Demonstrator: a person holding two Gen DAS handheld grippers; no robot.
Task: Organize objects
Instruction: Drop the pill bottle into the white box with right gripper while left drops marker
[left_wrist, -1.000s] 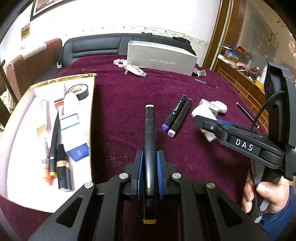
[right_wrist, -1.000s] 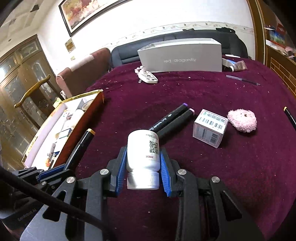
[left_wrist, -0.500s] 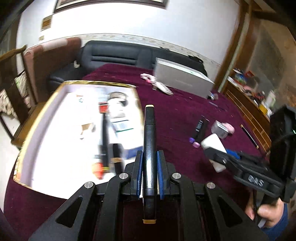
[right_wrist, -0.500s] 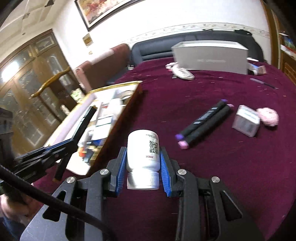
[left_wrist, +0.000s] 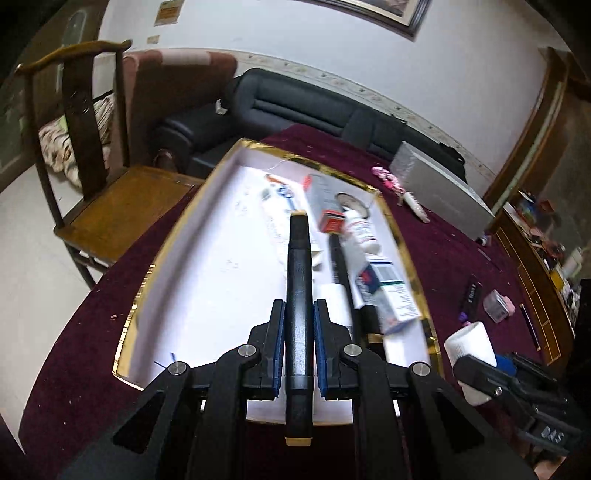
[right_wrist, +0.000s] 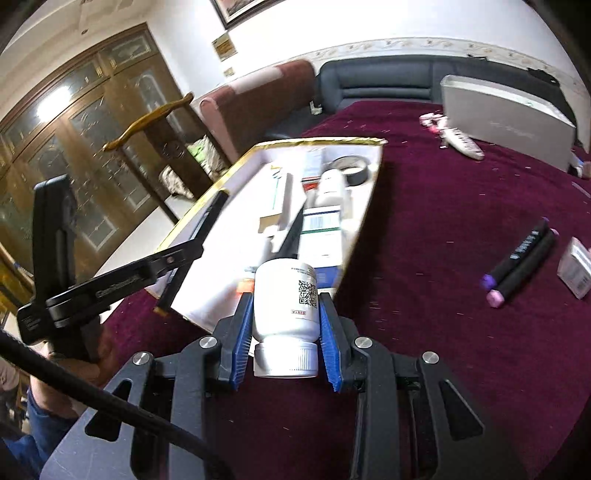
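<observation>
My left gripper (left_wrist: 299, 314) is shut on a black marker (left_wrist: 298, 280) with tan ends and holds it above the near end of the gold-rimmed white tray (left_wrist: 192, 236). My right gripper (right_wrist: 286, 306) is shut on a white pill bottle (right_wrist: 286, 299), cap toward me, just over the tray's (right_wrist: 229, 173) near corner. The bottle also shows in the left wrist view (left_wrist: 471, 347). The left gripper with the marker (right_wrist: 195, 240) shows in the right wrist view. The tray holds boxes, a tube, pens, a white bottle and a tape roll (right_wrist: 351, 168).
Two black markers (right_wrist: 521, 262) with purple and pink caps and a small box (right_wrist: 576, 266) lie on the maroon cloth right of the tray. A grey box (right_wrist: 506, 118) stands at the back. A wooden chair (left_wrist: 92, 177) stands left of the table.
Both grippers have swung left, from over the maroon cloth to over the tray, each still holding its object. The tray now fills the middle of both views.
</observation>
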